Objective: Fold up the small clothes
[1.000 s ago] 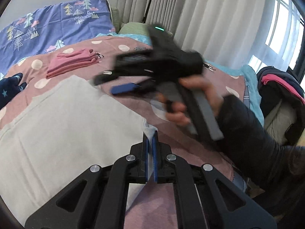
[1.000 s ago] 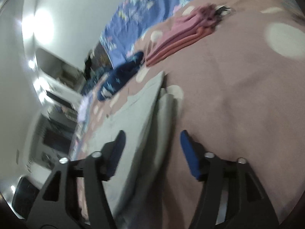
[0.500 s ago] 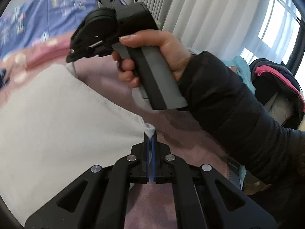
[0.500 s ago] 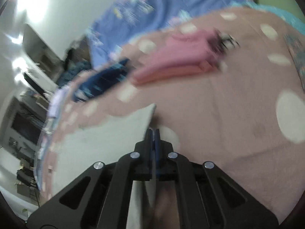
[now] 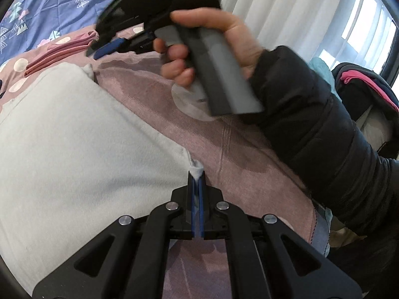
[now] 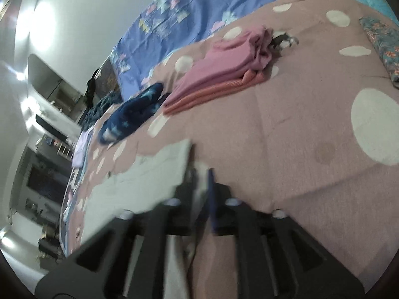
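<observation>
A light grey garment (image 5: 64,134) lies spread on the pink dotted bedspread (image 5: 239,154). My left gripper (image 5: 197,177) is shut on its near right corner. My right gripper (image 5: 109,47), held in a hand further up the bed, hovers just above the garment's far right corner (image 5: 88,71), and its blue fingers look slightly parted there. In the blurred right wrist view the right gripper (image 6: 203,174) shows a narrow gap with pale cloth in it, beside the garment's edge (image 6: 159,172); whether it grips the cloth I cannot tell.
A folded pink stack (image 6: 224,74) and a dark blue star-print garment (image 6: 132,114) lie further up the bed. A blue patterned sheet (image 6: 189,20) is behind them. Curtains (image 5: 286,17) and a chair with dark clothes (image 5: 366,94) stand to the right.
My right gripper closed at the garment's far corner, then lifted off a little and its fingers parted slightly. My left gripper has kept its hold on the near corner.
</observation>
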The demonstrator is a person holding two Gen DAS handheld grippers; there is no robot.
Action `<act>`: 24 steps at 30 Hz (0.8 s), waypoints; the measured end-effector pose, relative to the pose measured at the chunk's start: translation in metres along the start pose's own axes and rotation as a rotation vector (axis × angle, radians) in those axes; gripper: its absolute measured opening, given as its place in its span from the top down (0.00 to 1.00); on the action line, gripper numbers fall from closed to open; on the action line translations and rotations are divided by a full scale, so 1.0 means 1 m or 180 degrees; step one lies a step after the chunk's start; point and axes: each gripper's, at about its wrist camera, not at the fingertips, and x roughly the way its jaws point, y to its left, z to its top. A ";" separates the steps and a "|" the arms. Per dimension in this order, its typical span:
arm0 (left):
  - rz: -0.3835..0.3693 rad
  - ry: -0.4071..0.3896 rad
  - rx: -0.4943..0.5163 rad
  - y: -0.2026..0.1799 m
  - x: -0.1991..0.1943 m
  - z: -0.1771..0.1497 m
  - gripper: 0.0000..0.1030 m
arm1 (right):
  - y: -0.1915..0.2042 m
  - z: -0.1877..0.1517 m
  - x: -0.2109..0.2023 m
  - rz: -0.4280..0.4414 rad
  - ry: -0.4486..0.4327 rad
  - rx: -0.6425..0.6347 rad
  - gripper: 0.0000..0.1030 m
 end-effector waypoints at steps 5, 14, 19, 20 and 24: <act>-0.0022 0.0009 -0.0012 0.001 0.004 0.002 0.99 | 0.020 -0.011 0.024 -0.0133 0.0433 -0.0375 0.97; -0.0644 0.0094 -0.0393 0.035 0.018 -0.003 0.98 | 0.010 -0.003 0.039 -0.0607 0.0105 -0.0363 0.99; -0.0692 0.0027 -0.0412 0.037 0.012 -0.006 0.96 | 0.009 -0.024 -0.014 -0.0460 -0.0147 -0.0259 0.96; -0.0684 0.0013 -0.0386 0.035 0.010 -0.006 0.91 | 0.012 -0.032 -0.026 -0.0445 -0.0171 -0.0334 0.96; -0.0786 -0.0077 -0.0269 0.023 -0.010 -0.017 0.75 | 0.031 -0.080 -0.074 -0.0254 -0.0243 -0.0577 0.93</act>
